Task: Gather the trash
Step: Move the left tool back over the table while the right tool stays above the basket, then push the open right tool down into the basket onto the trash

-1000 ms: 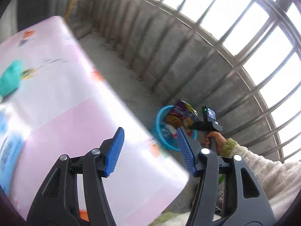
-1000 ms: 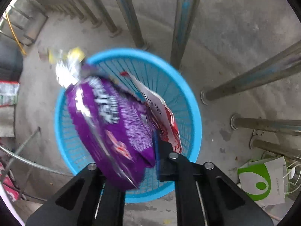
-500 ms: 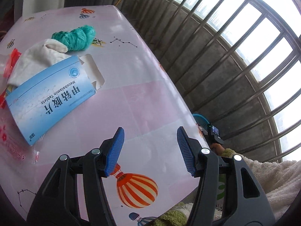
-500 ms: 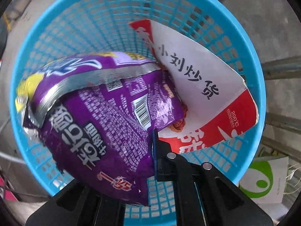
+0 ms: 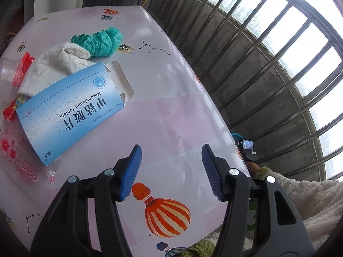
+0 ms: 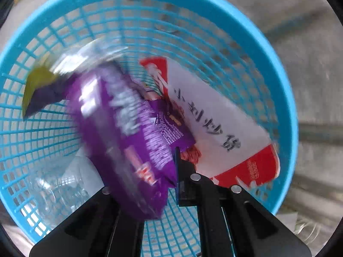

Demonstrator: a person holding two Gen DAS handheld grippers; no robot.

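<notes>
My right gripper (image 6: 167, 171) is low inside the blue mesh basket (image 6: 214, 17), shut on a purple snack bag (image 6: 128, 132) that looks blurred. A red and white paper wrapper (image 6: 225, 132) lies in the basket beside it. My left gripper (image 5: 171, 169) is open and empty above the pink table (image 5: 171, 98). On the table lie a blue medicine box (image 5: 70, 109), a white cloth (image 5: 53, 64), a green plastic bag (image 5: 98, 40) and a clear wrapper with red print (image 5: 17, 160).
A metal window grille (image 5: 268, 49) and concrete wall run along the table's right side. The basket rim (image 5: 234, 135) and the other gripper's camera (image 5: 248, 147) show past the table's right edge. Red packaging (image 5: 23, 68) lies at far left.
My right gripper has gone down into the basket with the purple bag. My left gripper has swung over the table, bringing the trash there into view.
</notes>
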